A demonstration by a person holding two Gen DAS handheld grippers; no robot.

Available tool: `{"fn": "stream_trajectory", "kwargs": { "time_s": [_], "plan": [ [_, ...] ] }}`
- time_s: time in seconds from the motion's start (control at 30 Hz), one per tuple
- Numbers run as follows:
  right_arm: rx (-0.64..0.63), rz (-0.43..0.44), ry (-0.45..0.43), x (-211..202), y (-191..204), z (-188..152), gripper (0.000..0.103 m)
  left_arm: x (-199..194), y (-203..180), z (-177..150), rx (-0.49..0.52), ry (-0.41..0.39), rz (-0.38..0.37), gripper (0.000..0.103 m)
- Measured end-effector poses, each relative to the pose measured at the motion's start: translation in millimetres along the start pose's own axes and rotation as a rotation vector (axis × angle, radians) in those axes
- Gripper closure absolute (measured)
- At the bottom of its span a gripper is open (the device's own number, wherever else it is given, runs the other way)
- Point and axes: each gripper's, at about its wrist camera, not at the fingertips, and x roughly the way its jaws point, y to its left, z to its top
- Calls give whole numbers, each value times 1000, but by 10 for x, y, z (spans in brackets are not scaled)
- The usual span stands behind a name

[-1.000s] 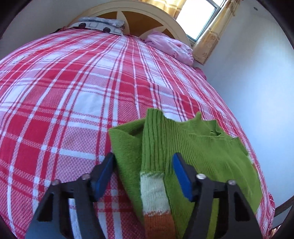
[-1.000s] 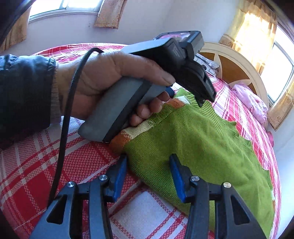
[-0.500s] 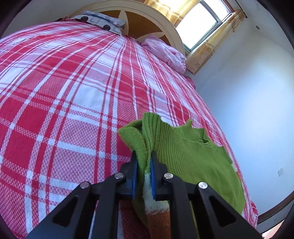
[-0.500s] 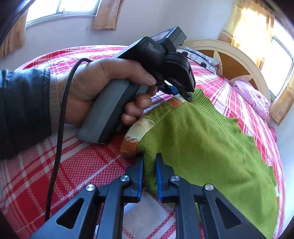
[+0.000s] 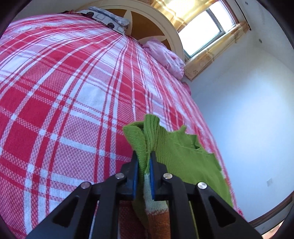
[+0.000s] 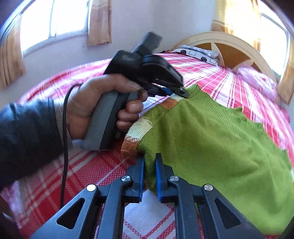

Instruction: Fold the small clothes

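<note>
A small green knit sweater with a cream and orange striped band lies on the red plaid bed. In the left wrist view my left gripper is shut on a bunched fold of the sweater near the striped band, and the cloth stands up between the blue pads. In the right wrist view my right gripper is shut on the sweater's near edge beside the orange stripe. The same view shows the left gripper, held by a hand, pinching the striped edge farther back.
The red and white plaid bedspread covers the whole bed. A patterned pillow and pink bedding lie by the curved headboard. A white wall runs along the bed's right side. A black cable hangs from the left gripper.
Both grippers went from open astride the sweater's edge to shut on it. The gripped edges have lifted a little and the cloth is bunched between the pads.
</note>
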Motion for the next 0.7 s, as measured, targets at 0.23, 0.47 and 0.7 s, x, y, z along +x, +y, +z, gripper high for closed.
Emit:
{"fn": "stream_trajectory", "kwargs": {
  "time_s": [0.23, 0.47, 0.7],
  "plan": [
    [65, 15, -59, -166, -175, 23, 93, -24, -151, 46, -54, -10, -12, 92],
    [121, -2, -121, -506, -446, 42, 93, -89, -554, 169, -38, -40, -46, 92],
    [185, -27, -172, -769, -814, -1, 93, -40, -981, 247, 30, -51, -60, 92]
  ]
}}
